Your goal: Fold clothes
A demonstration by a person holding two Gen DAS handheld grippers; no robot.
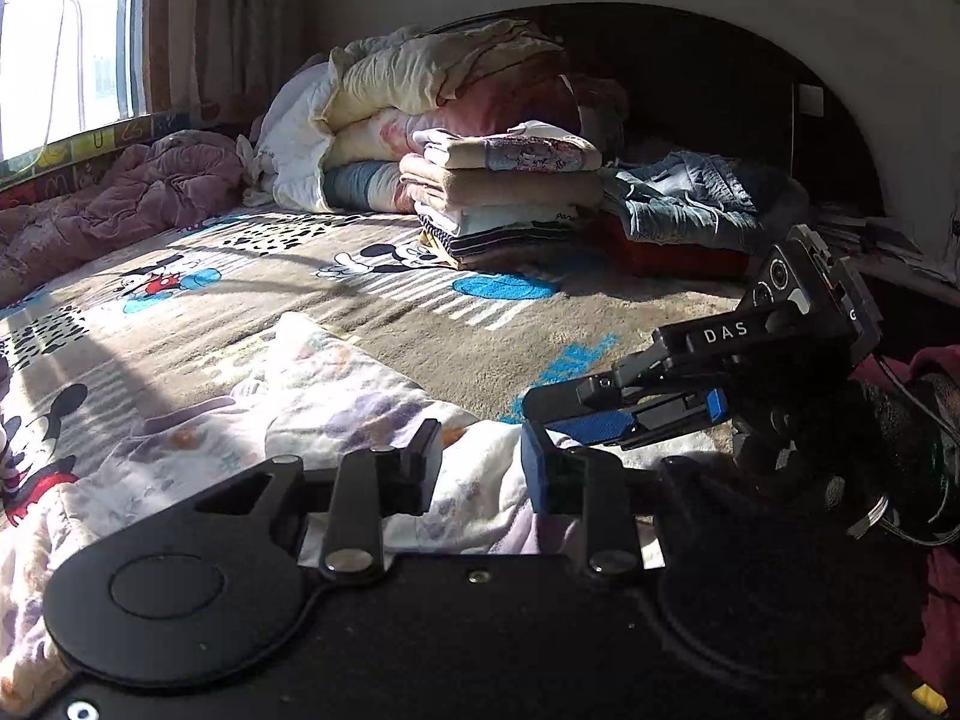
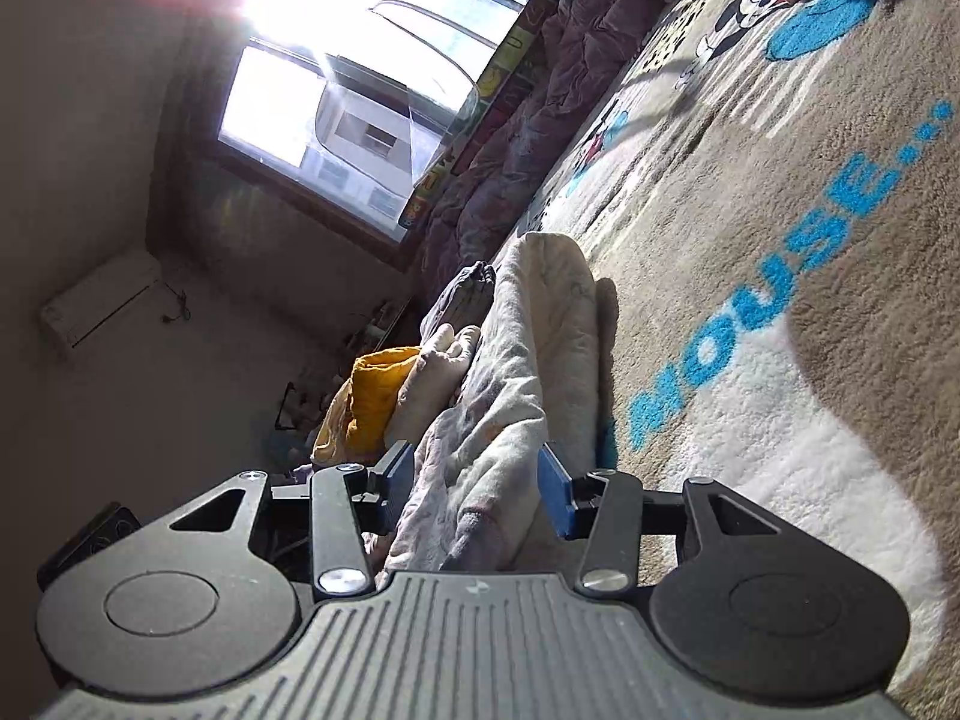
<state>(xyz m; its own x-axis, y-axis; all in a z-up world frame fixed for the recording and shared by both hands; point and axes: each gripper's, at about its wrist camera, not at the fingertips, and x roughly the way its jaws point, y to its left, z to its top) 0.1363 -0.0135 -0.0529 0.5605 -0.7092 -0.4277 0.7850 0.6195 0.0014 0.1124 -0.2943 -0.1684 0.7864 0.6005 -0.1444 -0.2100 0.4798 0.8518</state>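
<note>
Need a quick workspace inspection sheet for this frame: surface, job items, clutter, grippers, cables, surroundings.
Surface: bed blanket, Mickey Mouse print, partly sunlit.
Job's things: pale floral garment crumpled at the near edge; folded stack at the back.
Clutter: bunched quilts, jeans, purple bedding, yellow cloth.
Grippers: left gripper open over the garment; right gripper open, garment between its fingers.
Cables: nothing seen on the bed.
Surroundings: window, dark headboard.

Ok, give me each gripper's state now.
Left gripper: open, over the white floral garment, gripping nothing.
Right gripper: open, garment between its jaws, not clamped.
</note>
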